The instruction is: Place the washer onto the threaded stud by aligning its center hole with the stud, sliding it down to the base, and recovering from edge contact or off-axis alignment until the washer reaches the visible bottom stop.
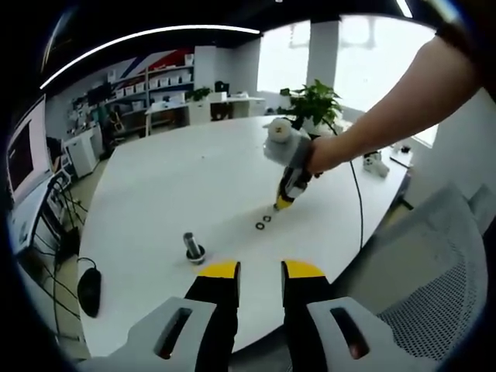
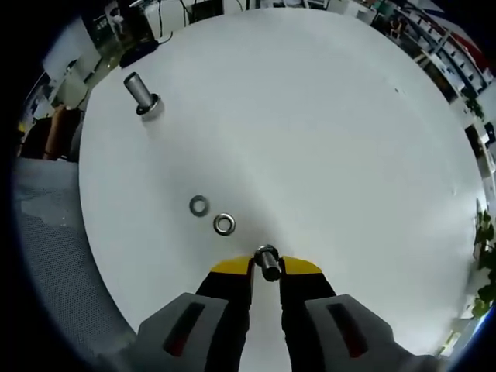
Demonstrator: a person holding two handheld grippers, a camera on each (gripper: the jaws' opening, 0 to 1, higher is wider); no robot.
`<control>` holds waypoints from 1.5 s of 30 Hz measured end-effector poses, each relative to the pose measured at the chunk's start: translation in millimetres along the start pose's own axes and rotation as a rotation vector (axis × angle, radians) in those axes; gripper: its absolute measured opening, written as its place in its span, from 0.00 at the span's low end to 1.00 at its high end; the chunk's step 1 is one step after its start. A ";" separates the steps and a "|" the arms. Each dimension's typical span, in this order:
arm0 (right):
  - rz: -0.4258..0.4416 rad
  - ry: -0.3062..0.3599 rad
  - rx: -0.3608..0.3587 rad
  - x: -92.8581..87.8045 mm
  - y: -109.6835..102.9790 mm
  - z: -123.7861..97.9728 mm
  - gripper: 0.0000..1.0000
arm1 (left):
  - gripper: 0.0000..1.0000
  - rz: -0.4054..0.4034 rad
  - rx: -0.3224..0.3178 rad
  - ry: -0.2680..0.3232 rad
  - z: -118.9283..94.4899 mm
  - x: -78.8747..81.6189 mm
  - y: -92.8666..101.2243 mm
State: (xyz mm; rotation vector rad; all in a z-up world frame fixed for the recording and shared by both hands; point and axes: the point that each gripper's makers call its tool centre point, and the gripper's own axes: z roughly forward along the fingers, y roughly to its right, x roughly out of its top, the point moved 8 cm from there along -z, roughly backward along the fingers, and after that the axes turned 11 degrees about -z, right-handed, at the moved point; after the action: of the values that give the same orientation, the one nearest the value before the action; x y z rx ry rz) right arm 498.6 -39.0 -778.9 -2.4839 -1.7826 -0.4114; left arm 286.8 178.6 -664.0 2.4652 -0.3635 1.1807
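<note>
Right gripper (image 2: 266, 267) tip-down, jaws pinching washer (image 2: 266, 260).

A large white round table (image 1: 194, 178) stands in a bright office with big windows (image 1: 372, 54), shelves (image 1: 155, 85), a potted plant (image 1: 314, 105) and, apparently, a grey mesh chair (image 1: 434, 271).
</note>
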 end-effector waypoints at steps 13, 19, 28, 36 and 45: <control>0.032 -0.009 -0.007 -16.9 -2.3 -13.9 0.16 | 0.19 -0.001 -0.007 0.006 -0.3 1.0 0.6; 0.018 0.016 -0.012 -17.6 -12.4 -16.2 0.16 | 0.19 0.002 -0.010 0.007 -0.3 1.0 1.2; 0.002 0.054 0.052 -2.0 -40.8 -5.2 0.16 | 0.19 -0.001 -0.009 0.006 -0.1 0.8 0.8; -0.048 0.098 0.046 20.4 -50.7 4.0 0.18 | 0.19 -0.003 -0.004 0.006 -0.6 0.6 0.1; -0.073 0.094 0.024 27.4 -46.9 12.5 0.19 | 0.19 -0.004 -0.001 0.005 -0.8 0.3 -0.8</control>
State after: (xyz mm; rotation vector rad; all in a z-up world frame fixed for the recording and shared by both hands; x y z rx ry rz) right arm 465.1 4.3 -789.2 -2.3472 -1.8351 -0.4990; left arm 286.7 179.7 -663.5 2.4606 -0.3575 1.1850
